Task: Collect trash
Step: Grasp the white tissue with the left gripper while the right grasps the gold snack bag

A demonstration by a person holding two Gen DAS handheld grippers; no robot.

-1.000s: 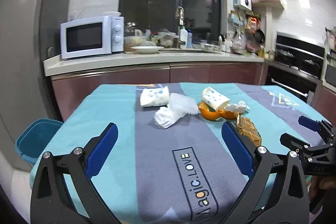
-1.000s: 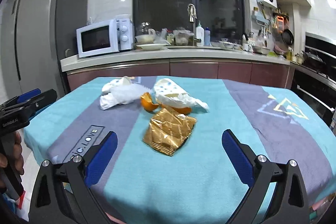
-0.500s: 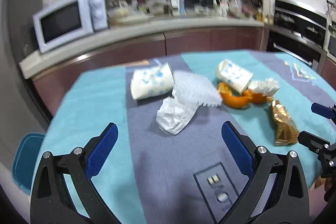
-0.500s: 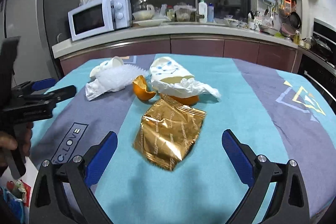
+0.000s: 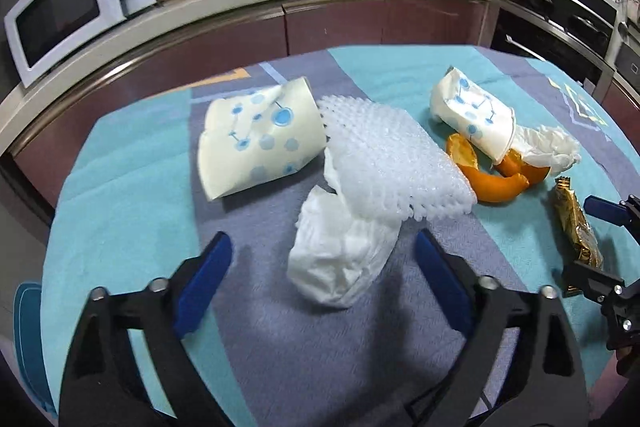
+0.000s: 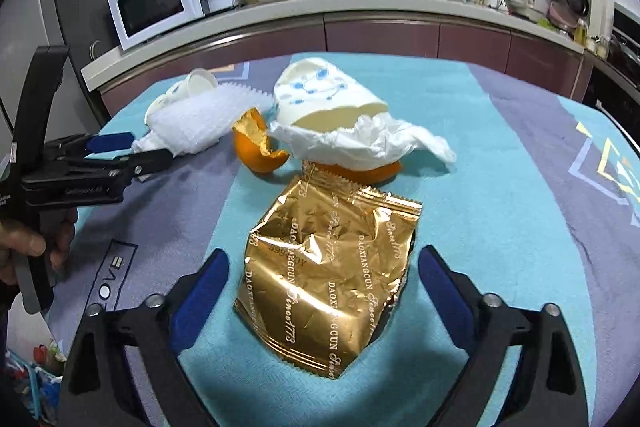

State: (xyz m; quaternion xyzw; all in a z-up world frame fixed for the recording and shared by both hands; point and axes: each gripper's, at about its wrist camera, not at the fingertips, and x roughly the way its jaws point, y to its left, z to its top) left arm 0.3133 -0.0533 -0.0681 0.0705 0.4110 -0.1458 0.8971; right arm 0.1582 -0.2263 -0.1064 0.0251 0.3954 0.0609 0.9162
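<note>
Your left claw (image 5: 322,259) hangs over the tabletop (image 5: 120,219) with its jaws spread and closing; the crumpled white tissue (image 5: 340,259) lies between the blue pads (image 5: 204,279), which do not touch it. Take that tissue as your landmark. The white foam net (image 5: 384,159) lies just behind it, overlapping its far edge. Behind and to the left of the tissue a squashed paper cup (image 5: 256,143) with blue dots lies on its side, touching the net. Well to the tissue's right are the orange peel (image 5: 492,183) and a second dotted cup (image 5: 468,111), tipped over the peel with another white tissue (image 5: 548,147) at its mouth.

Your right claw (image 6: 324,279) is farther right of the landmark, jaws likewise spread and closing, with the gold foil wrapper (image 6: 328,275) lying flat between the pads (image 6: 200,291), untouched. The peel lies just beyond the wrapper. Your left hand (image 6: 28,247) grips its handle at the left edge of the right wrist view.
</note>
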